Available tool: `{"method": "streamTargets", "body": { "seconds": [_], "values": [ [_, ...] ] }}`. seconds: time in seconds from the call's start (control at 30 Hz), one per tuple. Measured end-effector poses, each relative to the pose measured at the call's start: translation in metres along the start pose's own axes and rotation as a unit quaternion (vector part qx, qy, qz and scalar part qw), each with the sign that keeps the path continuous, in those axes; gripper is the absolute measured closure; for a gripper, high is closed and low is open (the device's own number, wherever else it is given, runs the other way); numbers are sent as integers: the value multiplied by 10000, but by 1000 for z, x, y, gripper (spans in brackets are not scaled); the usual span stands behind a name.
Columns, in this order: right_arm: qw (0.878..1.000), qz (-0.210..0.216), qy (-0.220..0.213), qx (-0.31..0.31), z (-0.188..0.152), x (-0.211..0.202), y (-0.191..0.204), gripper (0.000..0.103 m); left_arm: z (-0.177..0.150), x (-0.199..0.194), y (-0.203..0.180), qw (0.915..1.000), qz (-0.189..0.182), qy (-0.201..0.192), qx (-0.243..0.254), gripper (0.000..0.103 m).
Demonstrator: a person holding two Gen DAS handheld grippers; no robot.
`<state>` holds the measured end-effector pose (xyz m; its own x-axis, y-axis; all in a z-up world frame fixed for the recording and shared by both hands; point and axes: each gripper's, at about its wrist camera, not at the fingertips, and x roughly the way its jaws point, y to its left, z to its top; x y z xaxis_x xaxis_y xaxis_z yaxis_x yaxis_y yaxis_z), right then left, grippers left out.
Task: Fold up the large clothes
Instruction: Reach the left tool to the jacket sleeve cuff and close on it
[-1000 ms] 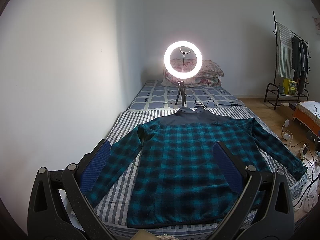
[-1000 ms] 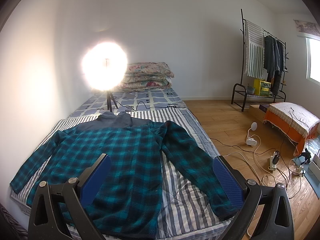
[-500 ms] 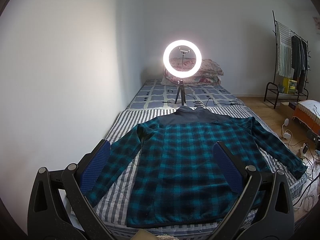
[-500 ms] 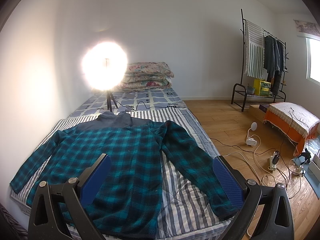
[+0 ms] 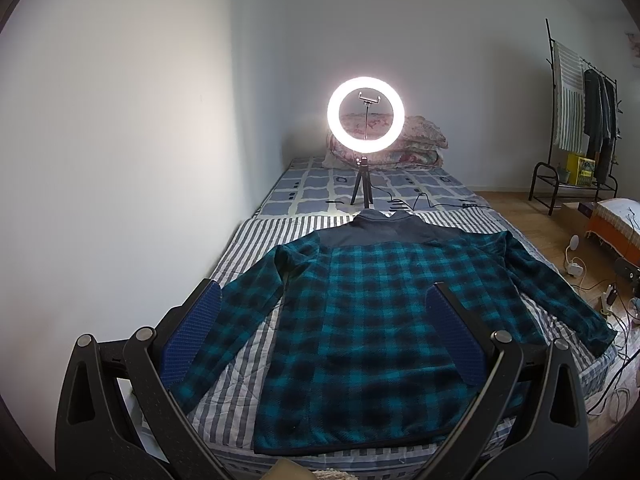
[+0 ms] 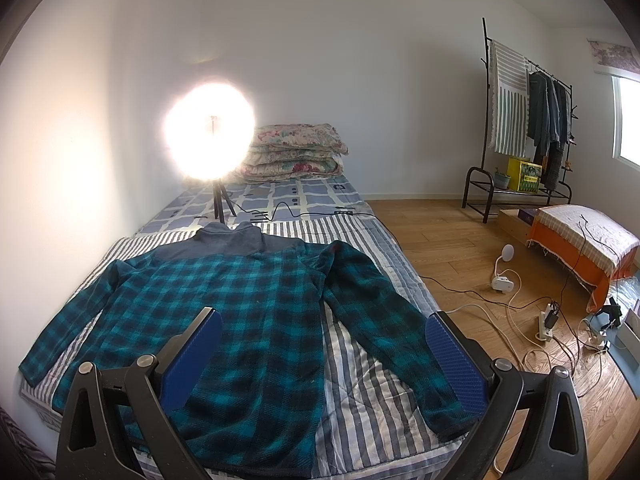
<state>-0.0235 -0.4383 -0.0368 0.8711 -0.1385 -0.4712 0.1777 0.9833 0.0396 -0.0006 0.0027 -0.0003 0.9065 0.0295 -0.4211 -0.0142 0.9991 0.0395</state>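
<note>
A teal and black plaid fleece jacket [image 5: 360,320] with a grey collar lies flat, back up, on the striped bed cover [image 5: 256,364], both sleeves spread out. It also shows in the right wrist view [image 6: 240,320]. My left gripper [image 5: 324,332] is open and empty, held above the jacket's near hem. My right gripper [image 6: 324,352] is open and empty, held above the gap between the jacket's body and its right sleeve [image 6: 384,332].
A lit ring light on a small tripod [image 5: 366,120] stands on the bed behind the collar, with a cable [image 6: 288,210]. Folded quilts [image 6: 296,152] lie at the bed's head. A wall runs along the left. Cables and power strips [image 6: 548,320] lie on the wooden floor; a clothes rack [image 6: 524,120] stands beyond.
The left wrist view has shifted slightly; the jacket sits a little higher in it. The right gripper has not moved. Both grippers stay open.
</note>
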Motion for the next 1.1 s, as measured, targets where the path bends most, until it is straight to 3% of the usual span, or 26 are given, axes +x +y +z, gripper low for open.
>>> {"method": "streamTargets", "body": {
  "seconds": [0.23, 0.37, 0.57, 0.7, 0.83, 1.03, 1.1],
  "values": [
    [10000, 50, 4, -8, 1, 0, 6, 0, -8, 7, 5, 9999, 135, 57, -19, 0],
    [9999, 164, -1, -30, 3, 5, 19, 0, -16, 14, 19, 9991, 399, 132, -23, 0],
    [9978, 614, 80, -247, 4, 14, 50, 0, -42, 23, 56, 9951, 861, 478, 45, 0],
    [9943, 1000, -124, -347, 0, 17, 74, 0, -67, 29, 91, 9904, 1099, 838, -27, 0],
    [9868, 1532, 85, -521, -1, 26, 100, 4, -97, 37, 134, 9829, 1152, 1338, -532, 18],
    [9735, 2132, 520, -639, 1, 40, 130, 7, -142, 44, 184, 9632, 1024, 1952, -1537, 40],
    [9701, 2259, 547, -695, 0, 42, 140, 8, -157, 46, 195, 9561, 967, 2065, -1839, 41]
  ]
}}
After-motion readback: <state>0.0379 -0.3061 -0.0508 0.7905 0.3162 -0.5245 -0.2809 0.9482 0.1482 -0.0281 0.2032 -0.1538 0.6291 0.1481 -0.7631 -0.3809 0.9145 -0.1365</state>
